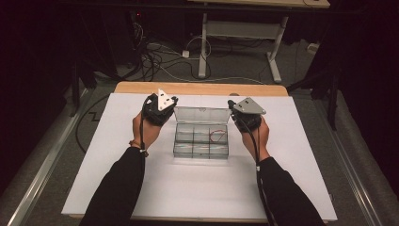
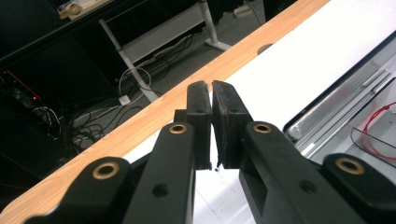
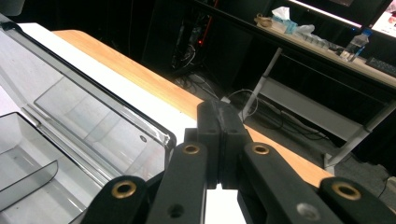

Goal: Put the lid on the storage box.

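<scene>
White tabletop [image 1: 188, 188] — both grippers, left [image 1: 175, 100] and right [image 1: 230, 104], pressed together, flanking clear box [image 1: 201, 139].

The right tongs [image 3: 219, 116] stand pressed together, nothing between them, over the bench [image 3: 116, 65] edge. At the left lies the clear box [image 3: 42, 158], its lid [image 3: 88, 112] open.

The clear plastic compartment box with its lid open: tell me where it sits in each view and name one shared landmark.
High view: clear plastic compartment box at table centre.
Left gripper view: right edge, red wire loop inside.
Right gripper view: left side.
Shared landmark: the table's wooden far edge.
</scene>
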